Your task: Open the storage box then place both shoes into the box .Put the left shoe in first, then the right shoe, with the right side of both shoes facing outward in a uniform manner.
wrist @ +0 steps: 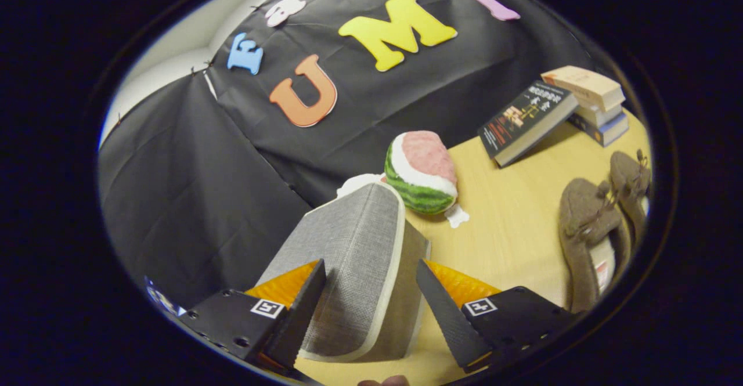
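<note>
A grey fabric storage box (415, 293) stands on the wooden table right at my fingers. Its lid (348, 246), grey with a pale rim, looks tilted up at the near end. My gripper (369, 264) is open wide, one finger on each side of the lid's near part; I cannot tell whether either touches it. The two brown felt shoes lie side by side on the table to the right of the right finger, the nearer one (589, 229) beside the farther one (630, 180), toes pointing away toward the books.
A watermelon-slice plush (422, 171) sits just beyond the box against the black cloth wall. A dark book (525, 122) leans on a stack of books (598, 104) at the far right. Bare tabletop (511, 223) lies between box and shoes.
</note>
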The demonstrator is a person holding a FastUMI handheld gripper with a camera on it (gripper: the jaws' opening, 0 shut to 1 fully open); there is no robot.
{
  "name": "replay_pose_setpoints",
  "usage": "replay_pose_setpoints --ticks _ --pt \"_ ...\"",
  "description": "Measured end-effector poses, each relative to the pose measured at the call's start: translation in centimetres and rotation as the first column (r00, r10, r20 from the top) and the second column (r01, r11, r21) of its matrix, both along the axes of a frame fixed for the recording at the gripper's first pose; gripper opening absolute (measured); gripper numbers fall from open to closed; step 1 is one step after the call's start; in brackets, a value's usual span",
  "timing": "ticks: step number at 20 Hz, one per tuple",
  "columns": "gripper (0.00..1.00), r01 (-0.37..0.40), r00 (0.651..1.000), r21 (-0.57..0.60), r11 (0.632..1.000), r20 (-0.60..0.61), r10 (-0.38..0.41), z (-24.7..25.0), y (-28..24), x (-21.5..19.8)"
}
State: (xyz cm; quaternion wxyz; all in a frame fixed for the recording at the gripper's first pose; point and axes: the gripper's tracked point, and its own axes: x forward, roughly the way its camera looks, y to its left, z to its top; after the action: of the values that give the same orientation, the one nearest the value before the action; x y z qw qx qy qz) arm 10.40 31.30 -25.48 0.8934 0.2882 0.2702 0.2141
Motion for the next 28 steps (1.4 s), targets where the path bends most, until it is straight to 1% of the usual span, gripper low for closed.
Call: replay_pose_setpoints --ticks 4,7,8,11,12,13,14,15,16,17,18,19,21,22,24,28 --pt "0.96 -0.021 0.997 0.111 0.994 -0.065 0.029 -0.3 0.6 -0.4" --pt "0.94 -0.036 0.993 0.168 0.985 -0.105 0.055 -0.7 1.2 -0.7" --pt "0.9 -0.038 0.992 0.202 0.979 -0.11 0.061 -0.3 1.3 -0.9" --pt "0.75 -0.041 0.988 0.225 0.973 -0.139 0.074 -0.2 1.4 -1.0" --pt "0.69 -0.04 0.987 0.23 0.972 -0.144 0.074 0.0 1.2 -1.0" --pt "0.57 -0.039 0.987 0.23 0.972 -0.145 0.074 0.1 0.9 -1.0" --pt "0.46 -0.021 0.988 0.22 0.975 -0.143 0.054 0.3 0.2 -0.8" --pt "0.34 0.021 0.991 0.227 0.974 -0.132 0.009 0.3 -0.3 0.1" --pt "0.23 0.018 0.99 0.234 0.972 -0.14 0.016 1.0 -1.1 -0.1" --pt "0.22 0.016 0.989 0.215 0.976 -0.149 0.017 0.6 -1.1 0.0" --pt "0.16 0.03 0.991 0.234 0.972 -0.137 0.003 2.1 -1.2 -0.4" --pt "0.04 0.014 0.991 0.234 0.972 -0.13 0.017 2.0 -0.9 0.0" --pt "0.03 -0.007 0.994 0.217 0.976 -0.105 0.031 3.6 -0.8 -0.4" --pt "0.0 -0.025 0.995 0.211 0.977 -0.094 0.045 4.4 -0.5 -0.8" --pt "0.0 -0.051 0.995 0.195 0.979 -0.073 0.067 6.0 0.2 -0.8" --pt "0.0 -0.08 0.996 0.159 0.984 -0.03 0.086 9.3 1.3 -0.8"
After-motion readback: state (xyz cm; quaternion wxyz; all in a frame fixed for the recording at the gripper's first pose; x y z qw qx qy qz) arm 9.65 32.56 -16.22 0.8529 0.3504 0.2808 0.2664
